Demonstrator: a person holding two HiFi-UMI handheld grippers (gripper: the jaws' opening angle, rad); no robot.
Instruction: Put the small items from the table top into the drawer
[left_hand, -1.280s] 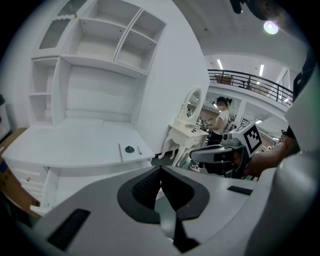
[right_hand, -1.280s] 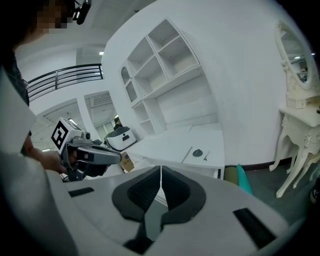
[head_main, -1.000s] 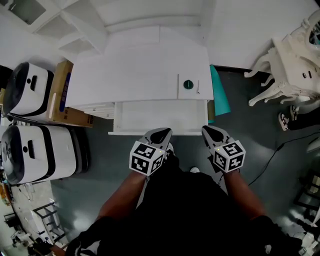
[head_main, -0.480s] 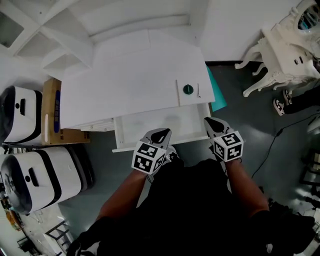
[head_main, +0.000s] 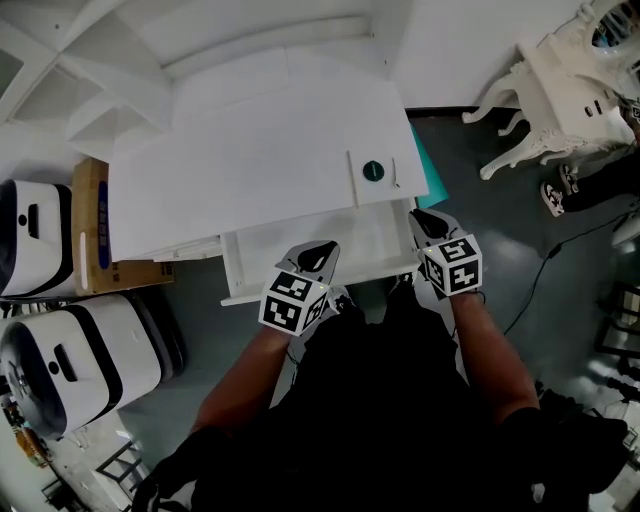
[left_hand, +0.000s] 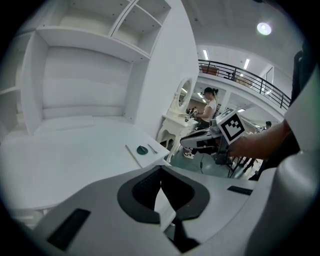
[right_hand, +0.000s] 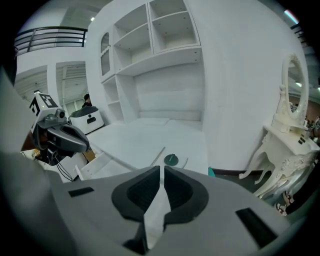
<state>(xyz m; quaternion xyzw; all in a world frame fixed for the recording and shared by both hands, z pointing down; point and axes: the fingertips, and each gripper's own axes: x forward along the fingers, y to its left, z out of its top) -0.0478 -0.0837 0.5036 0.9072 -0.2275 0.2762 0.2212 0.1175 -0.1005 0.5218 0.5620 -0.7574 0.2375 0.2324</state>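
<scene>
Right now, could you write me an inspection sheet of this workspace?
Surface: white desk, mostly bare.
Job's things: green disc and thin stick at the desk's right front corner; drawer open, nothing seen inside.
Clutter: nothing seen.
Grippers: left tongs and right tongs both shut, holding nothing, by the drawer's front.
Cables: one black cable trailing at the right.
Surroundings: white dresser at the right; cardboard box and white machines at the left.
</scene>
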